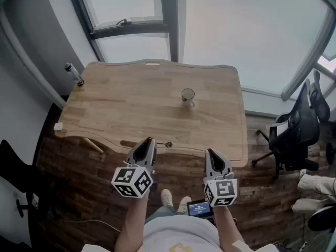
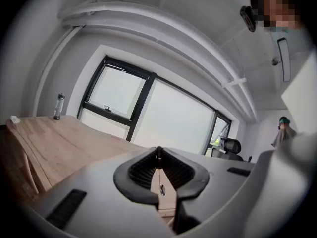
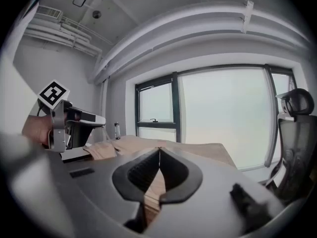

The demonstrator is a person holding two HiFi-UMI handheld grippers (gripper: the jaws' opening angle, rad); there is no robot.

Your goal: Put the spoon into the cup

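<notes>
The spoon (image 1: 167, 144) is small, thin and metal, so I'd guess it is light, stiff and slick enough to swivel in a pinch. It sits over the near edge of the wooden table (image 1: 121, 104), right at the tips of the left gripper (image 1: 150, 140). In the left gripper view the jaws are pressed together on the end of its slim handle, and the bowl (image 2: 161, 189) hangs below them. I can't tell whether it is clear of the wood. A hold that far out lets the bowl swing, so a grip nearer the middle of the handle looks steadier to me. The cup (image 1: 188, 95) stands upright farther in, well apart from the spoon, and seems light enough to tip if knocked. The right gripper (image 1: 211, 153) hangs beside the left one, its jaws closed on nothing. A bottle (image 1: 74, 73) stands at the far left corner.
</notes>
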